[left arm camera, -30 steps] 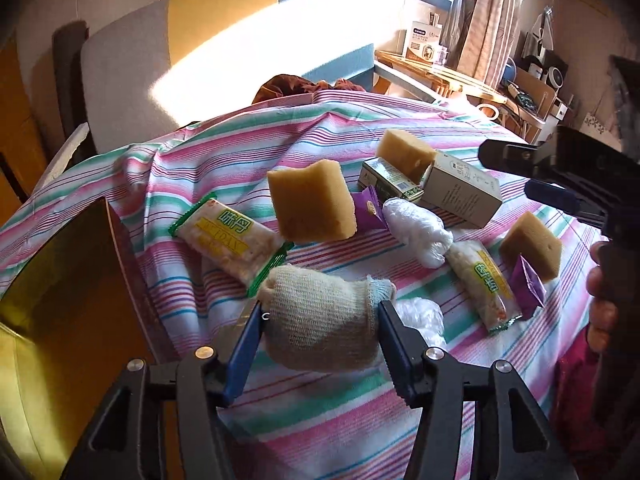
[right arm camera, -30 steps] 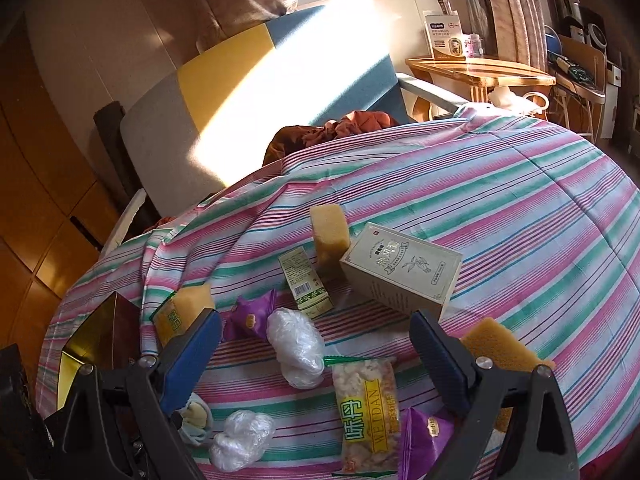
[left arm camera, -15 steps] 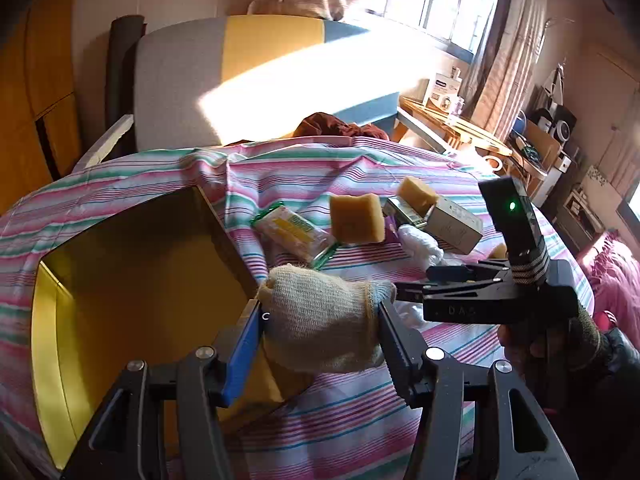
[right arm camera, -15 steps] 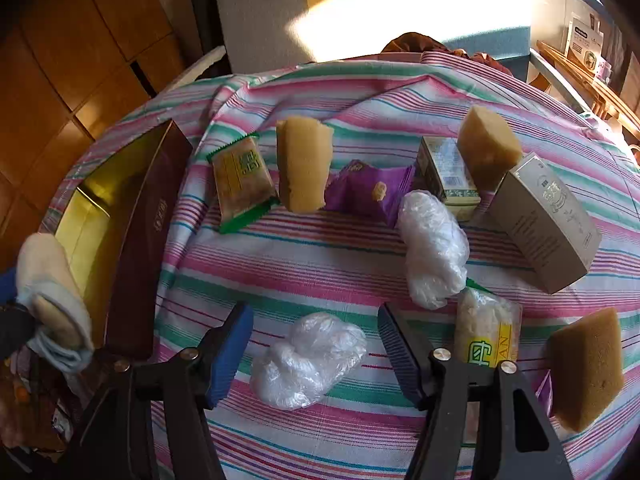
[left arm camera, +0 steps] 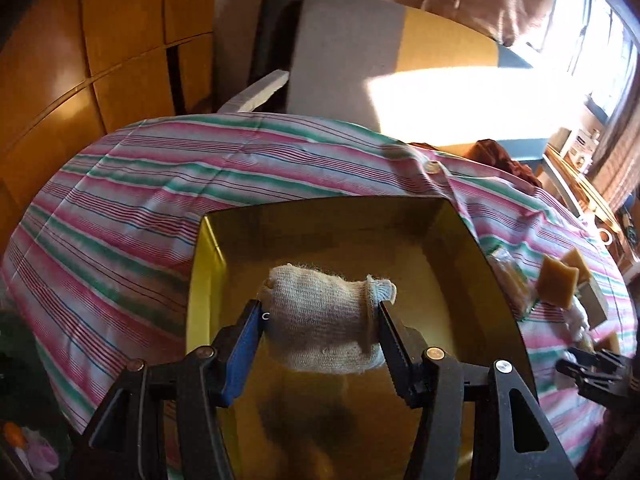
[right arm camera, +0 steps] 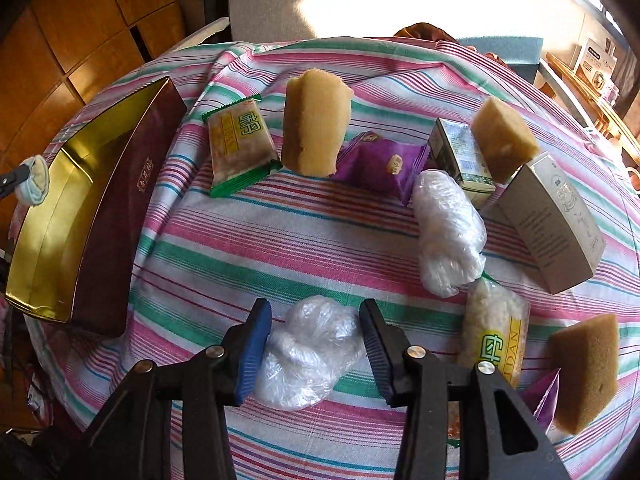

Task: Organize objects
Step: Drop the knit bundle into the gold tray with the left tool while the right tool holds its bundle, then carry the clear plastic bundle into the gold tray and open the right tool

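My left gripper [left arm camera: 320,320] is shut on a rolled beige knit glove [left arm camera: 324,320] and holds it over the open gold-lined box [left arm camera: 472,264]. In the right wrist view the same box [right arm camera: 108,216], maroon outside, sits at the table's left edge, with the glove [right arm camera: 34,186] above its near end. My right gripper [right arm camera: 316,340] has its jaws on both sides of a crumpled clear plastic bundle [right arm camera: 308,356] lying on the striped cloth; the pads [right arm camera: 252,352] touch or nearly touch it.
On the cloth lie a second plastic bundle [right arm camera: 448,236], three sponges [right arm camera: 316,120] [right arm camera: 504,136] [right arm camera: 584,368], two green snack packs [right arm camera: 240,144] [right arm camera: 496,332], a purple packet [right arm camera: 380,168], a small carton [right arm camera: 460,160] and a grey box [right arm camera: 556,220]. A chair [left arm camera: 360,60] stands behind the table.
My left gripper carried the glove left from the table to over the box. My right gripper came down and narrowed its jaws around the near plastic bundle.
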`<control>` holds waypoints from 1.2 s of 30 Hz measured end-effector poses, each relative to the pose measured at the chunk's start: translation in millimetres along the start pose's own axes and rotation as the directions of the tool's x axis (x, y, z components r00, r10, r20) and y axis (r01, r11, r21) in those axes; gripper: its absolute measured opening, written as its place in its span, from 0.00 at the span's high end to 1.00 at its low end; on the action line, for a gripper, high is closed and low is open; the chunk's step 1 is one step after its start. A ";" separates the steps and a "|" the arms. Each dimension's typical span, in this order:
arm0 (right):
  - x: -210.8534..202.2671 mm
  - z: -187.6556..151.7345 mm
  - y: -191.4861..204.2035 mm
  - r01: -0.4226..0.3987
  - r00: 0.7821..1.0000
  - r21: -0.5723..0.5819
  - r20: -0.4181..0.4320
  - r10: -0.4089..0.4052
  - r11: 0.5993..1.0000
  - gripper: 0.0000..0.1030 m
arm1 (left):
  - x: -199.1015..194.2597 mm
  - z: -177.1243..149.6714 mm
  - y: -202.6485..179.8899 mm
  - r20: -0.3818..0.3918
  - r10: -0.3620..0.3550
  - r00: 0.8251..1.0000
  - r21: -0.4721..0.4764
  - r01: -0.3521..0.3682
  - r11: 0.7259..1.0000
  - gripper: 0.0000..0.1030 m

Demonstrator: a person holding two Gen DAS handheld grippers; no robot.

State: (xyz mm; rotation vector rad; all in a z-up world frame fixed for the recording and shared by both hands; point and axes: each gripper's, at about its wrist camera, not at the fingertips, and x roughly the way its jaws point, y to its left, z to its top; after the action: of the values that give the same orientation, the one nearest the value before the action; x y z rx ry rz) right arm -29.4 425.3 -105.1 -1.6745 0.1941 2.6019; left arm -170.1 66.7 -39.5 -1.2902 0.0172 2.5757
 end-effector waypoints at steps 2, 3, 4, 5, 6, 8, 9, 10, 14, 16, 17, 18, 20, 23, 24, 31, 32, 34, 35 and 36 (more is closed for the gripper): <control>4.7 2.6 5.4 0.013 1.000 -0.011 0.000 -0.013 1.000 0.56 | 16.4 10.1 9.6 -0.007 0.041 0.999 -0.016 -0.041 0.999 0.43; 6.9 3.9 7.9 0.021 1.000 -0.016 0.000 -0.021 1.000 0.57 | 23.9 14.5 12.0 -0.013 0.060 0.998 -0.018 -0.060 0.998 0.43; 7.9 3.9 9.0 0.031 1.000 -0.023 -0.001 -0.031 0.999 0.59 | 31.5 17.8 15.6 -0.015 0.077 0.997 -0.017 -0.077 0.997 0.43; 8.8 3.7 9.9 0.041 0.999 -0.030 -0.002 -0.041 0.999 0.60 | 38.1 21.3 17.9 -0.019 0.095 0.995 -0.016 -0.095 0.995 0.43; 10.0 3.5 10.4 0.051 0.999 -0.036 -0.005 -0.051 0.998 0.65 | 45.5 24.2 21.1 -0.023 0.115 0.993 -0.017 -0.115 0.993 0.43; 13.6 2.2 11.4 0.063 0.998 -0.042 -0.018 -0.064 0.997 0.71 | 57.2 30.3 25.9 -0.034 0.135 0.990 -0.019 -0.135 0.991 0.43; 14.1 2.0 13.1 0.067 0.998 -0.049 -0.016 -0.068 0.997 0.71 | 61.8 33.7 27.2 -0.039 0.143 0.989 -0.023 -0.143 0.989 0.42; 14.1 2.1 13.8 0.066 0.998 -0.053 -0.014 -0.067 0.996 0.71 | 66.5 36.1 28.8 -0.042 0.152 0.988 -0.026 -0.153 0.988 0.42; 13.6 1.8 11.5 0.062 0.998 -0.047 -0.013 -0.062 0.997 0.71 | 74.8 43.6 30.7 -0.031 0.184 0.982 -0.023 -0.185 0.982 0.34; 13.5 2.1 10.8 0.058 0.998 -0.044 -0.015 -0.059 0.997 0.71 | 70.9 45.9 32.0 -0.016 0.193 0.981 -0.026 -0.194 0.981 0.22; 13.4 2.1 10.1 0.057 0.998 -0.040 -0.015 -0.057 0.998 0.71 | 66.9 46.5 32.5 0.000 0.199 0.980 -0.026 -0.199 0.980 0.18; 13.2 3.6 9.1 0.054 0.998 -0.035 -0.019 -0.054 0.998 0.70 | 62.4 47.2 32.7 0.015 0.202 0.979 -0.024 -0.201 0.979 0.18; 12.7 4.9 4.9 0.044 0.999 -0.016 -0.025 -0.044 0.999 0.69 | 50.4 46.4 32.9 0.041 0.195 0.980 -0.024 -0.194 0.981 0.18; 11.8 6.9 0.6 0.033 0.999 0.002 -0.031 -0.033 0.999 0.68 | 26.2 34.4 29.7 0.073 0.184 0.980 -0.028 -0.182 0.983 0.18; 15.1 9.3 -3.6 0.026 0.999 0.007 -0.034 -0.026 1.000 0.66 | 17.4 28.8 27.4 0.082 0.170 0.982 -0.033 -0.168 0.985 0.18; 14.6 10.4 -10.1 0.010 0.999 0.017 -0.034 -0.010 1.000 0.69 | -34.7 -28.6 -0.3 0.099 0.031 0.995 -0.022 -0.029 0.999 0.16; 14.2 10.4 -9.4 0.013 0.999 0.011 -0.031 -0.013 1.000 0.70 | -39.8 -36.8 -5.0 0.099 0.014 0.995 -0.015 -0.013 1.000 0.16; 13.8 10.5 -8.2 0.024 0.999 0.000 -0.026 -0.024 1.000 0.72 | -48.0 -51.3 -14.2 0.099 -0.006 0.995 0.009 0.005 1.000 0.16; 13.9 10.6 -7.8 0.028 0.999 -0.005 -0.024 -0.028 1.000 0.73 | -51.8 -58.1 -18.6 0.098 -0.012 0.995 0.021 0.010 1.000 0.16; 13.7 11.0 -7.6 0.032 0.999 -0.008 -0.023 -0.032 0.999 0.73 | -55.1 -64.6 -22.4 0.096 -0.018 0.995 0.031 0.015 0.999 0.16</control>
State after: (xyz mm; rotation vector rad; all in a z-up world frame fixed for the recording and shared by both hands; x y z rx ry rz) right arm -44.3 433.7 -113.6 -1.6961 0.1567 2.5653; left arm -82.5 67.8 -32.8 -1.1498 0.0273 2.6103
